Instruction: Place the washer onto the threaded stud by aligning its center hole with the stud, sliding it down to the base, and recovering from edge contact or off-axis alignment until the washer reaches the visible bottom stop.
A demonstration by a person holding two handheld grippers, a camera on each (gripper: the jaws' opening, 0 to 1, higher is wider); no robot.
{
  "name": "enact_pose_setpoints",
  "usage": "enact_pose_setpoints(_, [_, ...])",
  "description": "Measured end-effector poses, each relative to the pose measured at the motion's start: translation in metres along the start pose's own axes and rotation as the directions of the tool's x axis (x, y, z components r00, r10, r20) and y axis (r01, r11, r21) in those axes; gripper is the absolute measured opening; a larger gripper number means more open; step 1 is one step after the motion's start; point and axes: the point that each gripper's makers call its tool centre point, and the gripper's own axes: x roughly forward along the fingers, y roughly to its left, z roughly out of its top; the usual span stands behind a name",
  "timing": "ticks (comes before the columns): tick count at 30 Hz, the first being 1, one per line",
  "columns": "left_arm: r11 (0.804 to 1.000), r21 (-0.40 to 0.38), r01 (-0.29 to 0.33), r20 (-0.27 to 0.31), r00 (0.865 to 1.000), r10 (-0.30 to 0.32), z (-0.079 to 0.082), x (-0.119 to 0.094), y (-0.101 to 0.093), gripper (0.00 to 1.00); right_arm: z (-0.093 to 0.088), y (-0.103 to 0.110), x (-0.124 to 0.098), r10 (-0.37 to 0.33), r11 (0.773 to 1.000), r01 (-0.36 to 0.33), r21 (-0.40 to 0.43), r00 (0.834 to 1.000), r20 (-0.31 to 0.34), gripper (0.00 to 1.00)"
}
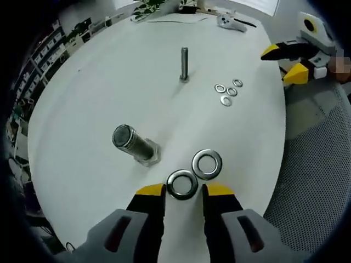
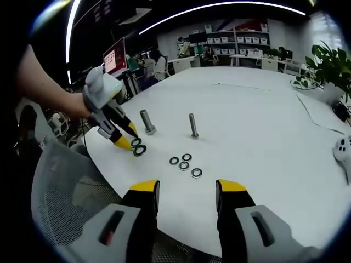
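Observation:
Two large steel washers lie on the white table (image 1: 82, 164), one (image 1: 182, 184) between my left gripper's yellow tips and the other (image 1: 207, 164) just beyond it. My left gripper (image 1: 185, 190) is open, its jaws flanking the near washer with a slight gap on each side. A thick threaded stud (image 1: 134, 143) stands just left of it, and a thin stud (image 1: 184, 64) stands farther off. My right gripper (image 2: 188, 187) hangs open over the table's near edge with nothing between its tips. From there I see the left gripper (image 2: 122, 138), the large washers (image 2: 138, 147), and both studs (image 2: 147, 121) (image 2: 193, 125).
Several small washers (image 1: 228, 92) (image 2: 185, 162) lie in a cluster right of the thin stud. A mesh chair (image 1: 318, 164) (image 2: 60, 186) stands against the table's edge. A white controller (image 1: 230, 22) and a cable lie at the far side. A plant (image 2: 329, 66) stands beyond.

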Motion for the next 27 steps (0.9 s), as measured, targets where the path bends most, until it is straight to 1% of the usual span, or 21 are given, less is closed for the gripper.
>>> enact_pose_setpoints(4, [1.000,0.008,0.002,-0.010,1.000,-0.002,0.001,0.001,0.003,0.21,0.000,0.000,0.000,0.001,1.000,-0.001,0.000,1.000,0.000,0.44])
enact_pose_setpoints(11, [0.999,0.032,0.016,-0.031,0.999,-0.015,0.001,-0.001,0.002,0.21,0.000,0.001,0.001,0.002,1.000,-0.002,-0.002,1.000,-0.003,0.44])
enact_pose_setpoints(16, [0.999,0.040,0.019,-0.053,0.998,-0.017,-0.006,-0.003,0.003,0.21,-0.001,0.002,0.001,0.004,1.000,-0.004,-0.005,1.000,-0.005,0.43])
enact_pose_setpoints(19, [1.000,0.012,0.021,-0.057,0.998,-0.020,-0.010,-0.005,0.002,0.21,-0.001,0.003,0.001,0.008,1.000,-0.008,-0.006,1.000,-0.008,0.43])
enact_pose_setpoints(24, [0.999,0.027,0.023,-0.073,0.997,-0.021,-0.014,-0.006,0.003,0.21,-0.002,0.003,0.002,0.010,1.000,-0.010,-0.006,1.000,-0.010,0.43])
enact_pose_setpoints(27, [0.999,-0.014,0.031,-0.070,0.997,-0.032,-0.014,-0.006,0.002,0.22,-0.002,0.004,0.002,0.011,1.000,-0.011,-0.010,1.000,-0.011,0.43])
